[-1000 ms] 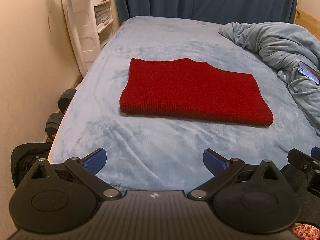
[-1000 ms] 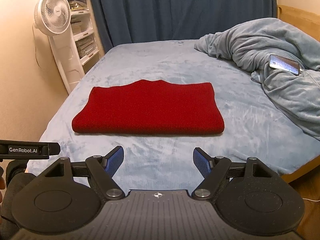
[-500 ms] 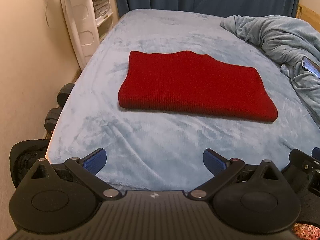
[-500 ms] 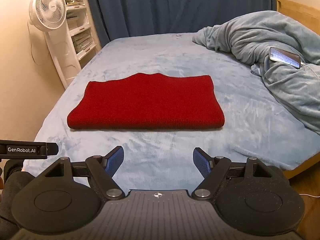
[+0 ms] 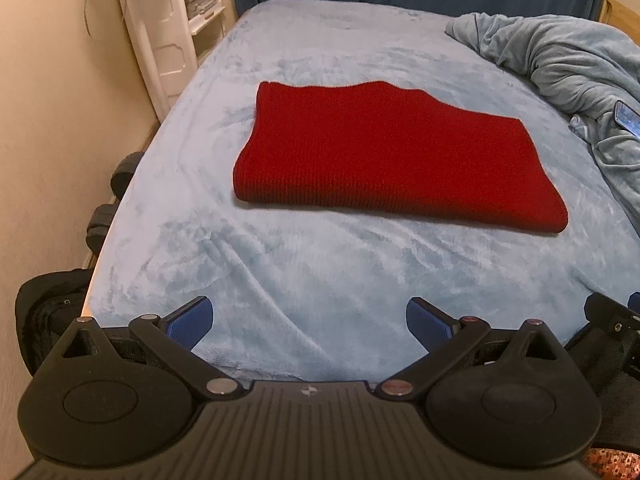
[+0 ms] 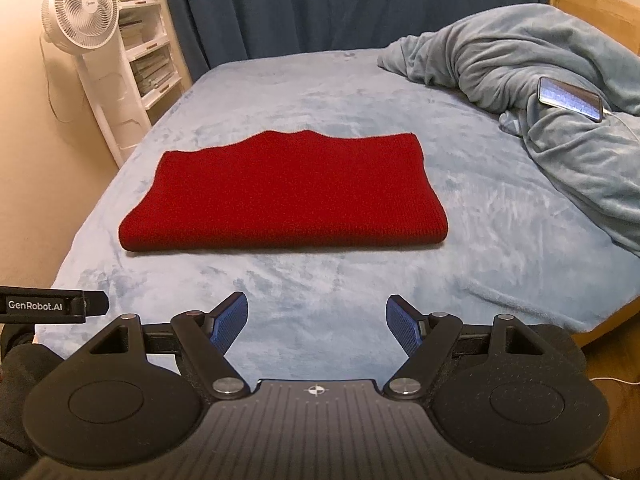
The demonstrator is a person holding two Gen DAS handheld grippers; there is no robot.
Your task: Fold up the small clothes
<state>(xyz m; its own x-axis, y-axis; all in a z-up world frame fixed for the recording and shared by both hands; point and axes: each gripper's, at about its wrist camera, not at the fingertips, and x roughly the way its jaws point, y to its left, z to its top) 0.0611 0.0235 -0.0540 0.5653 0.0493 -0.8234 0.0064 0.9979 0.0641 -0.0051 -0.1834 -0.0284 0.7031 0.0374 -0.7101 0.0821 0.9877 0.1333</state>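
A red knitted garment (image 5: 384,152) (image 6: 288,196) lies folded into a flat rectangle in the middle of a light blue bed (image 5: 304,264) (image 6: 320,280). My left gripper (image 5: 308,320) hovers over the bed's near edge, short of the garment, open with nothing between its blue pads. My right gripper (image 6: 316,320) hangs over the same near edge to the right of the left one, also open and empty. Part of the left gripper (image 6: 52,306) shows at the left edge of the right wrist view.
A bunched light blue blanket (image 6: 540,92) fills the bed's right side, with a phone (image 6: 570,98) lying on it. A white fan (image 6: 82,20) and white shelves (image 6: 148,52) stand by the left wall. Dark dumbbells (image 5: 108,208) sit on the floor beside the bed.
Both grippers have sunk and tipped down a little toward the bed; the red garment sits slightly larger and nearer in both views. It has not moved on the bed.
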